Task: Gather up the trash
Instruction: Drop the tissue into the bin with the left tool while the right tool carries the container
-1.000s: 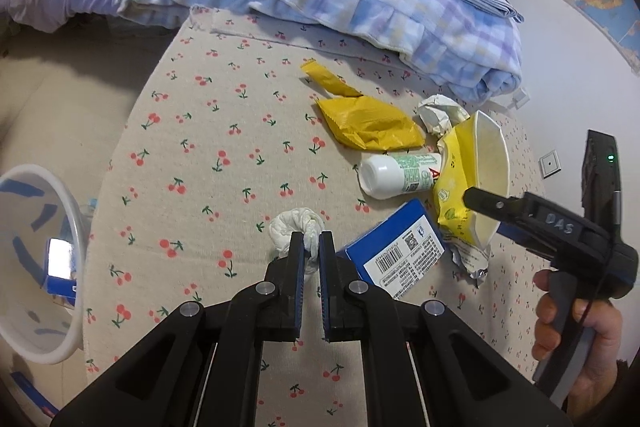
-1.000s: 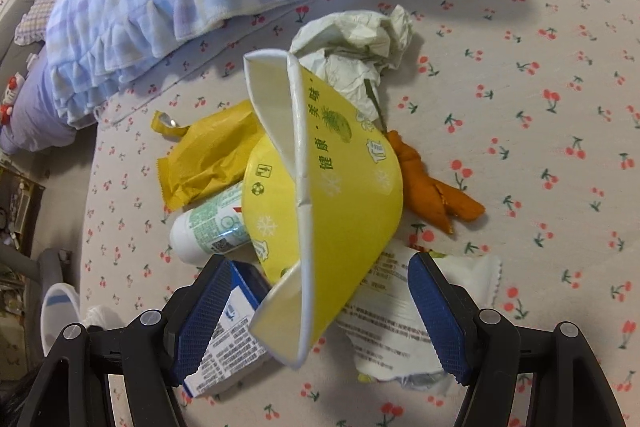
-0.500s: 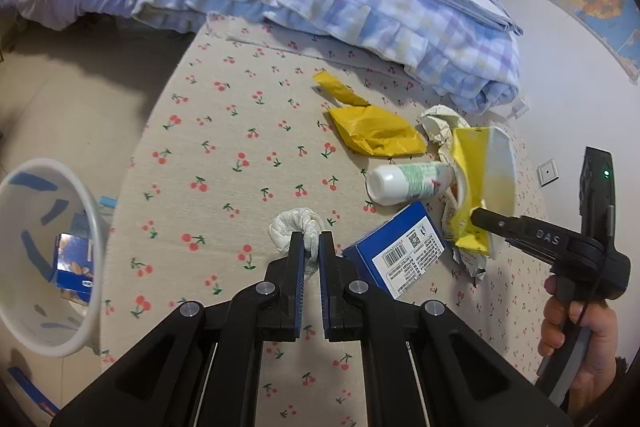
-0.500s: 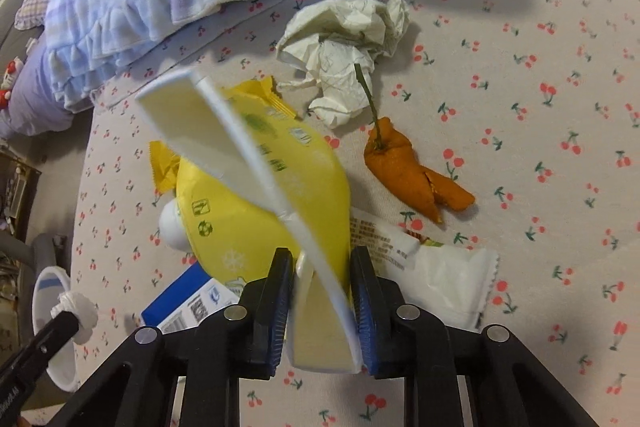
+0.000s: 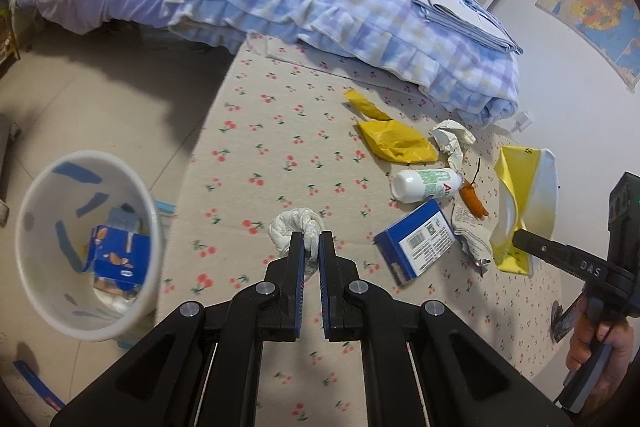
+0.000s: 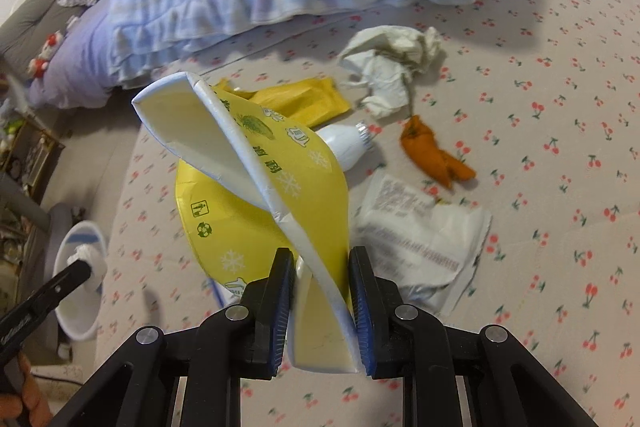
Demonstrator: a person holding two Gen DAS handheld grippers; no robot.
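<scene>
The left tool (image 5: 311,254) is clamped on a crumpled white tissue (image 5: 294,227). The right tool (image 6: 323,281) pinches a flattened, glossy yellow paper bowl (image 6: 256,183).

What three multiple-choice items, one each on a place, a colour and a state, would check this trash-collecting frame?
1. Where does the bin stand?
A. on the floor beside the bed
B. on the blanket
C. on the sheet among the trash

2. What colour is the box lying on the sheet?
A. red
B. blue and white
C. green

3. What does the right claw hold?
A. nothing
B. the bottle
C. the squashed yellow cup

Answers: 1 A, the bin sits on the tiles off the bed's edge. 2 B, the box has blue sides and a white barcode label. 3 C, the cup's folded wall sits pinched between the pads; the bottle lies untouched.
</scene>
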